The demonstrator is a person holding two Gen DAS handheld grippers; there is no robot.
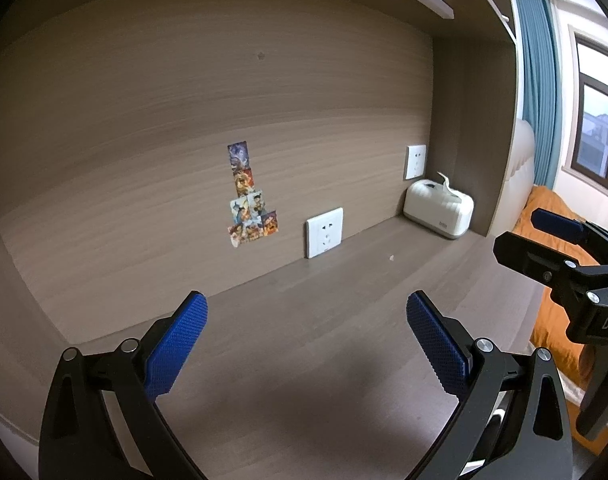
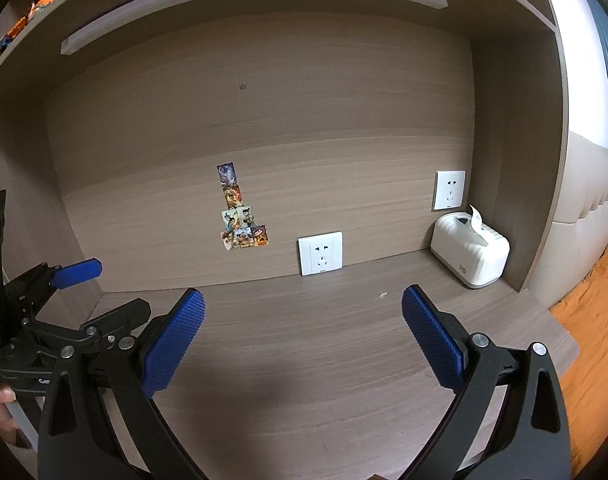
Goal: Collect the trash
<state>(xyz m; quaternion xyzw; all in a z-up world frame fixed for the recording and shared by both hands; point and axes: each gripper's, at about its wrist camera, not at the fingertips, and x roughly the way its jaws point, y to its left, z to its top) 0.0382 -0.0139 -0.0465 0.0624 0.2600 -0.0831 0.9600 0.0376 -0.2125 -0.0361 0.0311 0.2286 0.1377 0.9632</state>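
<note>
Both my left claw (image 1: 307, 312) and right claw (image 2: 303, 308) gape wide, empty; I'd likely miss that tiny scrap (image 2: 382, 294).

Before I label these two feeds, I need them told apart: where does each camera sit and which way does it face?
Left wrist: on the left gripper, facing the desk's back wall; the right gripper shows at right.
Right wrist: on the right gripper, facing the same wall; the left gripper shows at left.
Shared: sticker cluster, lower wall socket, tissue box, small scrap.
</note>
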